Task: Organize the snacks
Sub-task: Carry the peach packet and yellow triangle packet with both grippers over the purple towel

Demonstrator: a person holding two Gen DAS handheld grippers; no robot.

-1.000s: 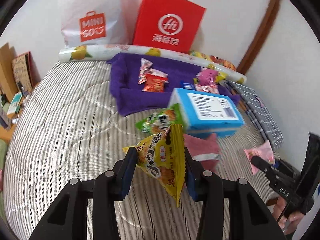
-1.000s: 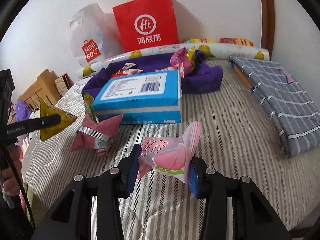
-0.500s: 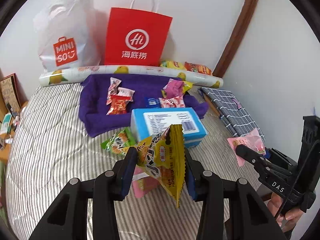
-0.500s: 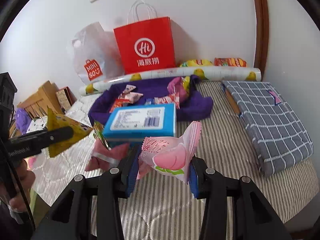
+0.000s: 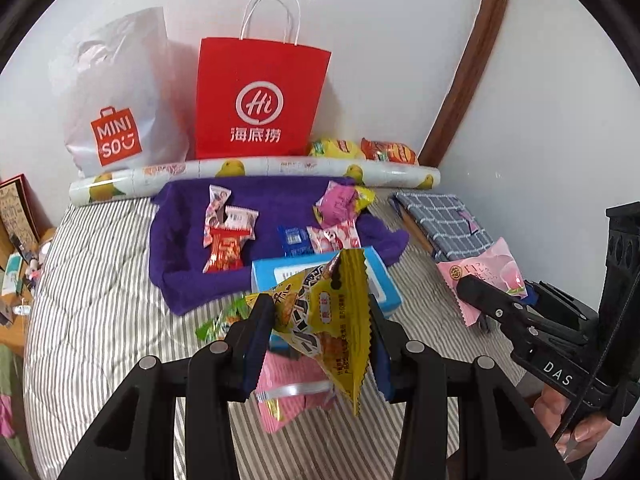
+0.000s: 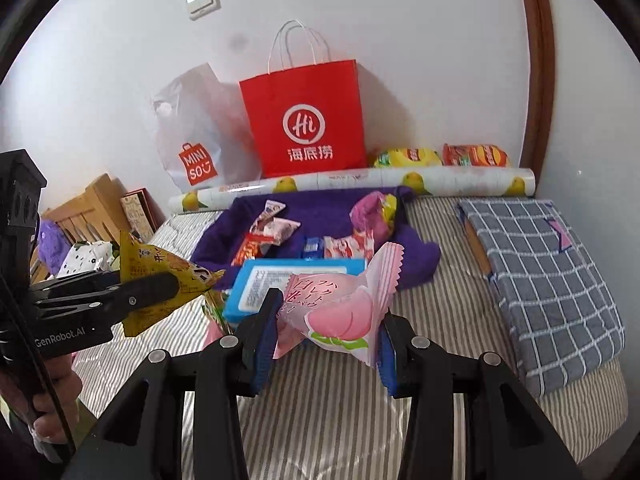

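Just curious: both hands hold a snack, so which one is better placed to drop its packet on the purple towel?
Probably the left: its yellow packet sits nearer the purple towel; the right's pink packet is further right.

Soft, even daylight lit both views; the white wall [image 5: 400, 20] was bright without glare. The red bag [image 6: 304, 120] cast a faint shadow toward 9 o'clock. Fisheye bending curved the door frame [image 5: 468, 60] at 2 o'clock; black vignetting ringed the corners; focus was sharp
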